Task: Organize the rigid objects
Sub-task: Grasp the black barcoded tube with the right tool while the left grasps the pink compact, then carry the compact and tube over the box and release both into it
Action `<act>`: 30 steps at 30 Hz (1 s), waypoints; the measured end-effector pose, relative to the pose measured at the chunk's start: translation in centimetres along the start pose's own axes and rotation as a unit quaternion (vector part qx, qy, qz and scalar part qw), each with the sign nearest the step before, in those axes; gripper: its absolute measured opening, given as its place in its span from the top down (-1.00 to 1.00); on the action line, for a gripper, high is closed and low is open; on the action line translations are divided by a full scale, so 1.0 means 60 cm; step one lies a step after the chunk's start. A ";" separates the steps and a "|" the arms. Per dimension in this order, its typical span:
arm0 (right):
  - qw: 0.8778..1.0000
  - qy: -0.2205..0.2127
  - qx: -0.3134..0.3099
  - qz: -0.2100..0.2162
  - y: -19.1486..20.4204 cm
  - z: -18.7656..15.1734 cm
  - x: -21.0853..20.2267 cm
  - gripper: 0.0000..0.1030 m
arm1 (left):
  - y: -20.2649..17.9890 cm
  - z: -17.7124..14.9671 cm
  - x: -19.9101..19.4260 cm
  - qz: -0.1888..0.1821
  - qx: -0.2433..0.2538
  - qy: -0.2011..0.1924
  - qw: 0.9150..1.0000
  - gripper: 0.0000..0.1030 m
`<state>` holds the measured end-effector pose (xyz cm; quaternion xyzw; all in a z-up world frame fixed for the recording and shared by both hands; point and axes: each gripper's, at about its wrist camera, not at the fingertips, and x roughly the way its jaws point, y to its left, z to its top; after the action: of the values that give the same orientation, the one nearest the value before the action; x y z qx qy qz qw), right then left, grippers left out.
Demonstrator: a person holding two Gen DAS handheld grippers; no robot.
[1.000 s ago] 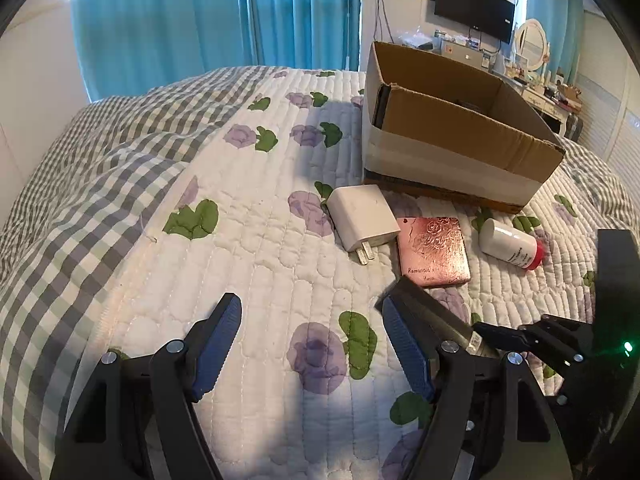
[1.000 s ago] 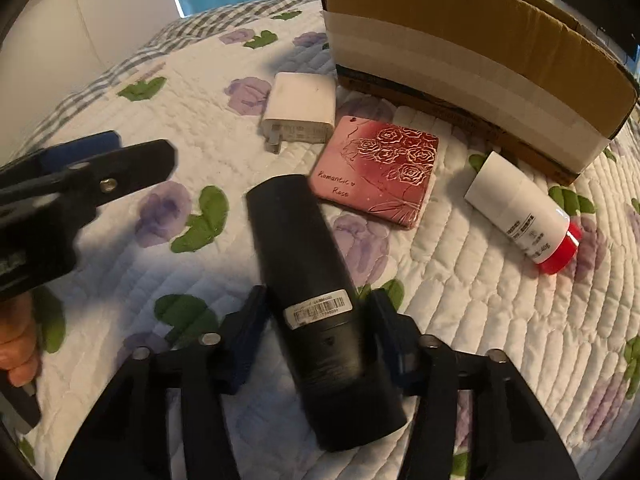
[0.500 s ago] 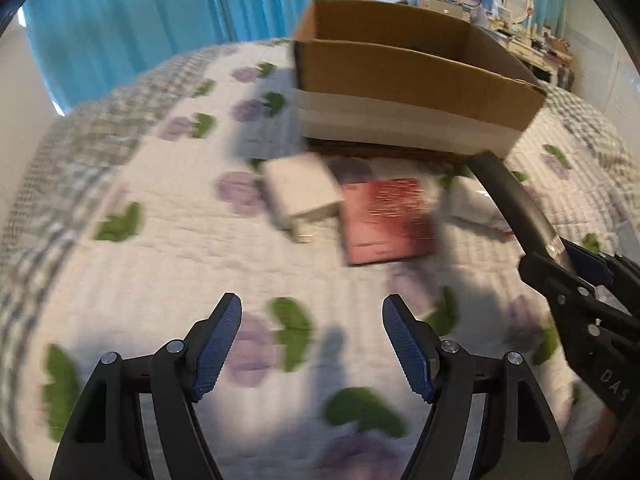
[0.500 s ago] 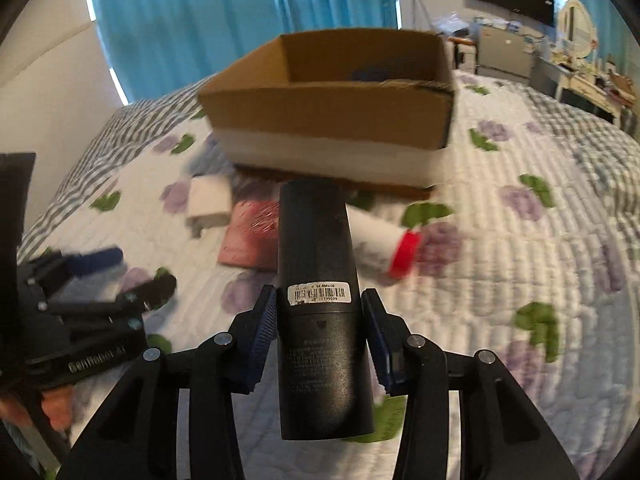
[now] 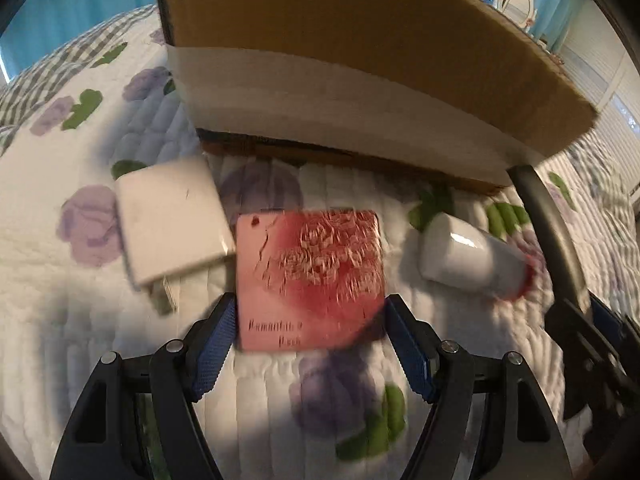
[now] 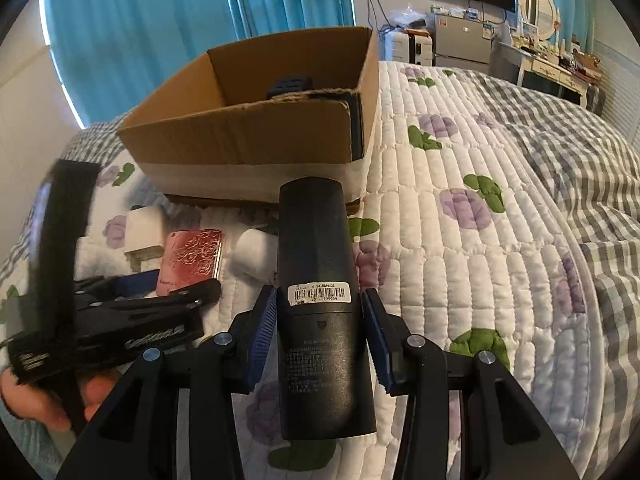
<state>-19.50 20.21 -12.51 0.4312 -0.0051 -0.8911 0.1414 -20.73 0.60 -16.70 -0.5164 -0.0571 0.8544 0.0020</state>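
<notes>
My right gripper [image 6: 318, 316] is shut on a black remote-like bar [image 6: 316, 280], held up above the quilt in front of the open cardboard box [image 6: 256, 140]; the bar also shows in the left wrist view [image 5: 548, 224]. My left gripper [image 5: 308, 320] is open, its fingers on either side of the near end of a pink rose-embossed tile [image 5: 310, 276] lying on the quilt. A white charger [image 5: 172, 228] lies left of the tile. A white bottle with a red cap [image 5: 468, 260] lies to its right. The box [image 5: 360, 60] stands just behind them.
A dark object [image 6: 290, 84] lies inside the box. The floral quilt [image 6: 460, 220] stretches to the right, with a grey checked blanket [image 6: 580, 152] beyond. Blue curtains, a desk and a wall screen stand behind the bed.
My left gripper has moved forward and down to straddle the pink tile. My right gripper has lifted the black bar and swung it toward the box's end.
</notes>
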 end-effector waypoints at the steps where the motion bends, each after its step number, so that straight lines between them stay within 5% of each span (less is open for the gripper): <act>1: 1.000 0.002 0.001 0.000 0.001 0.000 0.004 0.17 | -0.004 0.004 0.004 0.006 0.004 -0.003 1.000 -0.49; 5: 1.000 0.015 -0.002 -0.004 0.003 -0.002 0.016 0.17 | -0.014 0.022 0.021 0.019 0.011 -0.012 1.000 -0.51; 16: 1.000 0.002 -0.011 -0.004 0.017 -0.013 -0.016 0.17 | 0.016 -0.014 -0.034 -0.031 -0.013 -0.016 0.999 -0.39; 23: 1.000 -0.016 -0.021 0.008 0.033 -0.006 -0.068 0.18 | 0.020 -0.047 -0.132 -0.030 -0.003 -0.064 0.997 -0.39; 30: 0.999 -0.042 -0.026 0.007 0.043 0.026 -0.142 0.17 | 0.026 -0.017 -0.225 -0.039 0.025 -0.114 0.992 -0.39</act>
<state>-15.04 19.73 -4.62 0.3894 0.0086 -0.9073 0.1583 -13.41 -1.71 -5.40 -0.4124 -0.0553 0.9084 0.0416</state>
